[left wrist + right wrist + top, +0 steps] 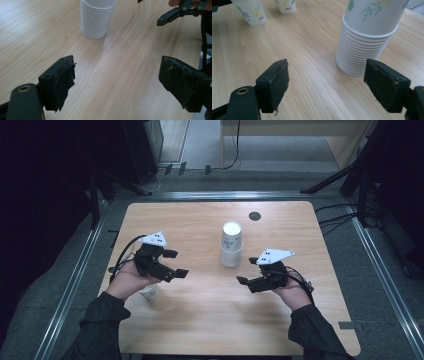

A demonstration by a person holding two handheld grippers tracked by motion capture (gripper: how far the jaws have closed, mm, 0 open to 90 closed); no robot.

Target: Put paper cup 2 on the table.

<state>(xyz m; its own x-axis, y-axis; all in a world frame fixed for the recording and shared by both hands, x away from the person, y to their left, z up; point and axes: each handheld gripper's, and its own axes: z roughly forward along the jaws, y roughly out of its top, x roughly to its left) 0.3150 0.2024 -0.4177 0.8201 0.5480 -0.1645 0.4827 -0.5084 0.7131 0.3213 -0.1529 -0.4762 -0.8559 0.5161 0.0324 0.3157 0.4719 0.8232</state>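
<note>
Table: a pale wooden table with rounded corners fills the middle of the high view; a small dark round disc sits near its upper edge.
Floor: grey floor surrounds the table, with metal rails along the left, top and right of the frame.
Room: dark at upper left and upper right; black stand legs and cables lie at the right, and a light wooden cabinet stands at the top.
Stack of cups: a stack of cups, white with a leaf print, stands just right of centre in the high view; in the right gripper view it stands at upper right, beyond the jaws.
Left gripper: the left gripper is held at centre left, jaws spread wide with bare table between them, pointing toward the stack.
Right gripper: the right gripper is held lower right of the stack, jaws spread apart, gripping nothing.
Loose cups: two single printed cups stand at upper left of the right gripper view.
Cut off: the stack's top is cropped in both gripper views.
Hard to make out: in the high view a cup is mostly hidden under the left hand; its print cannot be read.
</note>
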